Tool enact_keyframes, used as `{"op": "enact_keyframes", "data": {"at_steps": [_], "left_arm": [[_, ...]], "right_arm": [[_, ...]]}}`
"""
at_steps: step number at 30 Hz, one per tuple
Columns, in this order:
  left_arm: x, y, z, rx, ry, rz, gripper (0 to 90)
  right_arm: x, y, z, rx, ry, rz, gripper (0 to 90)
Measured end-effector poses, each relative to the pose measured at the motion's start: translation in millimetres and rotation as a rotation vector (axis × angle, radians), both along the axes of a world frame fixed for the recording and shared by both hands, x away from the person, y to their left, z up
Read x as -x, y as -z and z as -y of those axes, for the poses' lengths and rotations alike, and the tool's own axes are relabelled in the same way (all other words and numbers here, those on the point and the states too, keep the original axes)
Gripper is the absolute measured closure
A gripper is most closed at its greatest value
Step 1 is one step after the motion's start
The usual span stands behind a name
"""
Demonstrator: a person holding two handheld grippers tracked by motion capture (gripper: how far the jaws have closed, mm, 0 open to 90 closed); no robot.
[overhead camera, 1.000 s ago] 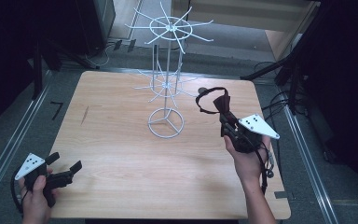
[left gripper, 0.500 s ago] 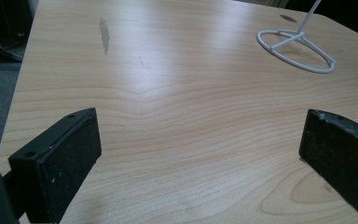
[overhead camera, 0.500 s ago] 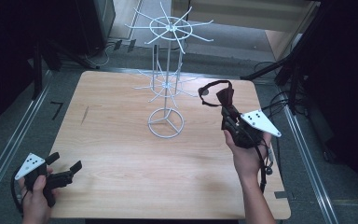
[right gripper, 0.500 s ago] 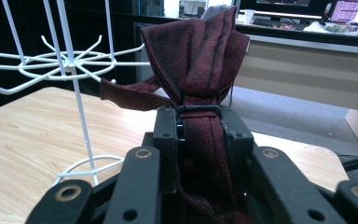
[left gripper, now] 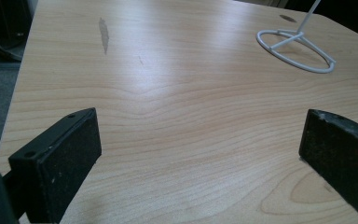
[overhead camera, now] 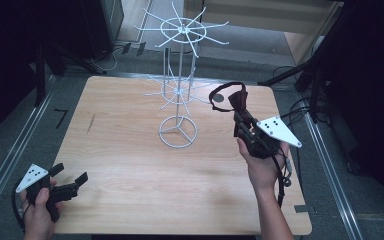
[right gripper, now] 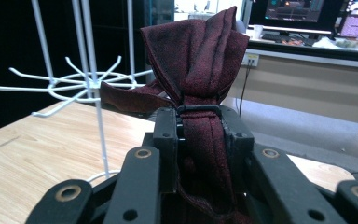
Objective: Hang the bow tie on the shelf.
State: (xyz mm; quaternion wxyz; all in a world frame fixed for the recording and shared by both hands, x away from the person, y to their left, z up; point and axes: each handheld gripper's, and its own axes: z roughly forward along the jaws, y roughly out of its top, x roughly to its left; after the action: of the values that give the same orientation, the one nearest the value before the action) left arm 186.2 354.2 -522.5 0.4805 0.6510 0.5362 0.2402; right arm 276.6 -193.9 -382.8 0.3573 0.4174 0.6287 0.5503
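While the right claw (right gripper: 198, 140) stays out over the right side of the surface (overhead camera: 130, 150), its jaws are clamped on a dark red bow tie (right gripper: 196, 60). Cloth bunches up between the jaws and fans out above them; in the high view the tie's black strap loops up beyond the claw, near the lower arms of the white wire rack (overhead camera: 179, 90). Rack hooks hold nothing. Left claw (left gripper: 200, 154) sits low at the near left corner, jaws wide apart, bare wood between them.
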Motion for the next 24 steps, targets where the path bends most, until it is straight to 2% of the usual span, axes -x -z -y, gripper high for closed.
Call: {"op": "enact_keyframes", "data": {"at_steps": [3, 16, 24], "left_arm": [[0.0, 0.0, -0.4, 0.000, 0.002, 0.000, 0.0], [0.0, 0.1, -0.4, 0.001, 0.004, 0.001, 0.0], [0.0, 0.0, -0.5, 0.000, 0.003, -0.001, 0.0]], "right_arm": [[2.3, -1.2, -2.6, -0.003, -0.014, 0.009, 73.2], [0.4, 6.7, -12.9, -0.002, -0.057, -0.021, 73.2], [-6.1, 17.6, -16.3, -0.015, -0.076, -0.074, 73.2]]}}
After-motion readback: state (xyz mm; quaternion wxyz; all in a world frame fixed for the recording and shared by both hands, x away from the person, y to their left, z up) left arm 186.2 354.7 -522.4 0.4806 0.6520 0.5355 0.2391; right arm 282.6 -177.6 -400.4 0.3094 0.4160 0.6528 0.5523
